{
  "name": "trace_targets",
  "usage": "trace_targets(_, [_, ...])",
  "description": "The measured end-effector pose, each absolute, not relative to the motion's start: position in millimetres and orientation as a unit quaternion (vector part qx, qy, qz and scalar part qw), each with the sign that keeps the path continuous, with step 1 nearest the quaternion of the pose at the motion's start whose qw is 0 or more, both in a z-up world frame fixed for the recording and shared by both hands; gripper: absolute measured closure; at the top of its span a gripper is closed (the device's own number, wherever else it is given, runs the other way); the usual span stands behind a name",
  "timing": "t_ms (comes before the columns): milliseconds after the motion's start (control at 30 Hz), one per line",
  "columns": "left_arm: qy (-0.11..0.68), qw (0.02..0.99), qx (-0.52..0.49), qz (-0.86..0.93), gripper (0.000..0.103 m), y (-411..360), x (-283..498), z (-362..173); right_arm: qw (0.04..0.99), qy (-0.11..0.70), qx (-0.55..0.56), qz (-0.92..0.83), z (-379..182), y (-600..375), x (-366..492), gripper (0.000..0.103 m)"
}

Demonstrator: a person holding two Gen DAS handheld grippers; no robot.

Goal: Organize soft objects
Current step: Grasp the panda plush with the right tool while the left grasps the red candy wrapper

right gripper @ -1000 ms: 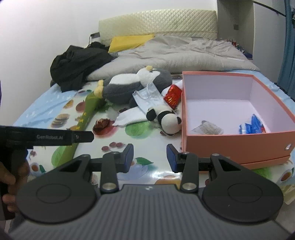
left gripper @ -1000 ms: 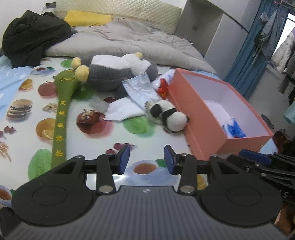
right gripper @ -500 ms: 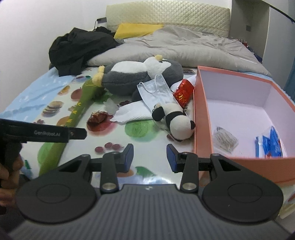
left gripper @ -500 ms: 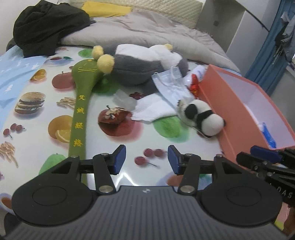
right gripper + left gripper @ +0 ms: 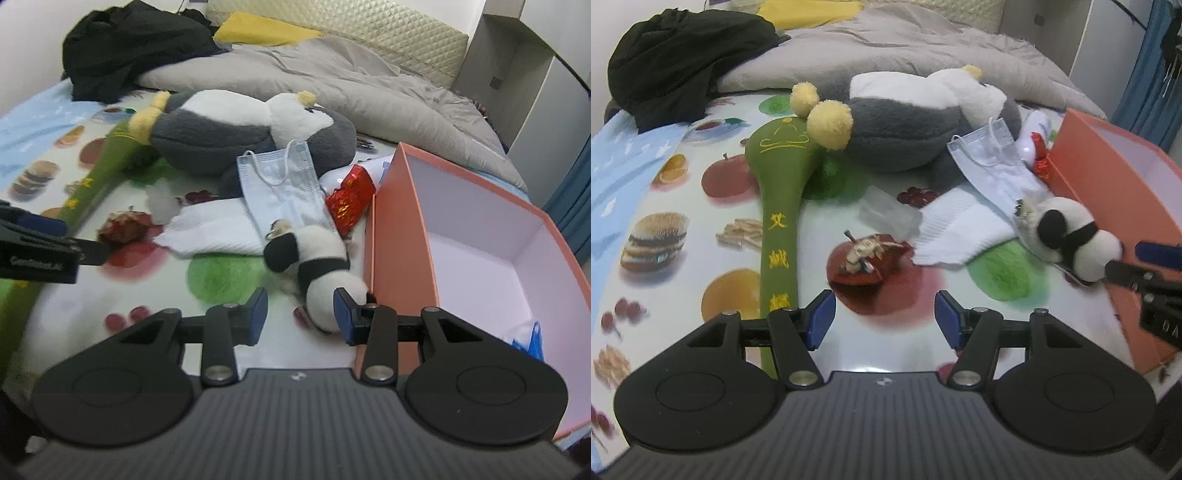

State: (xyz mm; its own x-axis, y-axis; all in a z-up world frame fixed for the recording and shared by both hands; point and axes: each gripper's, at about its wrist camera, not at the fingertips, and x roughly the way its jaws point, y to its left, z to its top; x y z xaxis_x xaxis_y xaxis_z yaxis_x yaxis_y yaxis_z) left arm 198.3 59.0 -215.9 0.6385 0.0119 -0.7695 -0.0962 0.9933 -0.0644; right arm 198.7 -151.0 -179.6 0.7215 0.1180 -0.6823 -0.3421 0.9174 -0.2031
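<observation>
Right wrist view — right tool spread wide beside panda plush; left tool likewise wide

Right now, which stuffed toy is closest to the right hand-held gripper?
The little panda plush, lying against the orange box. It sits just ahead of the open right hand-held gripper, while the big grey-and-white plush and green plush stick lie farther back.

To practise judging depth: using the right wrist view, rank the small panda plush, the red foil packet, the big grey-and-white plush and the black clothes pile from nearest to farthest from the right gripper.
From the right gripper:
1. Small panda plush, just ahead, beside the orange box.
2. Red foil packet, behind the panda.
3. Big grey-and-white plush, mid-bed, left.
4. Black clothes pile, far left corner.
</observation>
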Motion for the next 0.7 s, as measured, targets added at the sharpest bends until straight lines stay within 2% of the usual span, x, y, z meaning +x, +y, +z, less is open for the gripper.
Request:
trace_targets(567, [0.43, 0.903, -0.024, 0.012, 0.04, 69, 244, -243, 0.888, 0.361, -0.27, 0.092, -209, -120, 254, 0.06])
trace_targets(633, [0.428, 0.903, -0.03, 0.008, 0.056, 71, 244, -245, 0.881, 0.359, -0.294, 0.088, -214, -118, 256, 0.06])
trace_targets(700, [0.427, 0.903, -0.038, 0.007, 0.061, 73, 244, -246, 0.878, 0.357, -0.307, 0.09, -219, -116, 256, 0.06])
